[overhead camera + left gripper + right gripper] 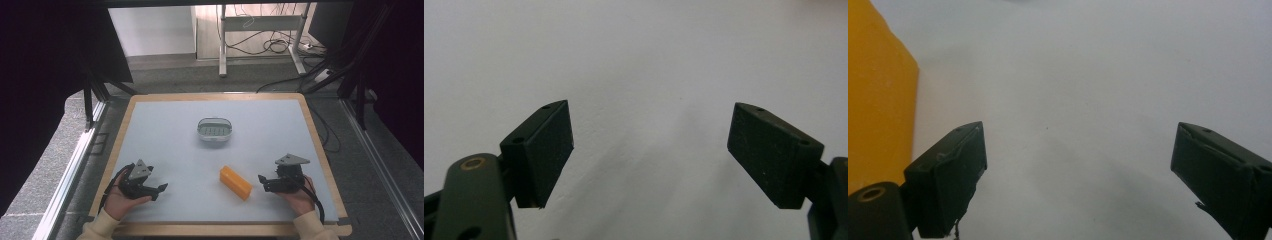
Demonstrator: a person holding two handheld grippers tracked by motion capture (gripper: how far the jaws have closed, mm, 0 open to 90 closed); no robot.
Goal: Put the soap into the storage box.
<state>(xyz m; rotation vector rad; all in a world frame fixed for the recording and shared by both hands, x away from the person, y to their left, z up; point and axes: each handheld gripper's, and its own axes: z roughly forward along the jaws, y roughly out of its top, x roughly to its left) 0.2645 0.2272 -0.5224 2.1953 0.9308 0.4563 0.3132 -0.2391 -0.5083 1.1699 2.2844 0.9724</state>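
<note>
Two things lie on the pale table (165, 130): one orange block (235, 182) and one small grey oval basket (215, 130). Two grippers rest at the near edge, one in each of the person's hands.

The left gripper (159, 190) sits at the near left corner, jaws spread wide with bare tabletop between them. The right gripper (263, 183) sits at the near right, jaws also spread wide and gripping nothing.

The orange block lies between the two grippers, just beside the right one's jaw tips and well apart from the left. The basket stands farther back, near the table's middle.
</note>
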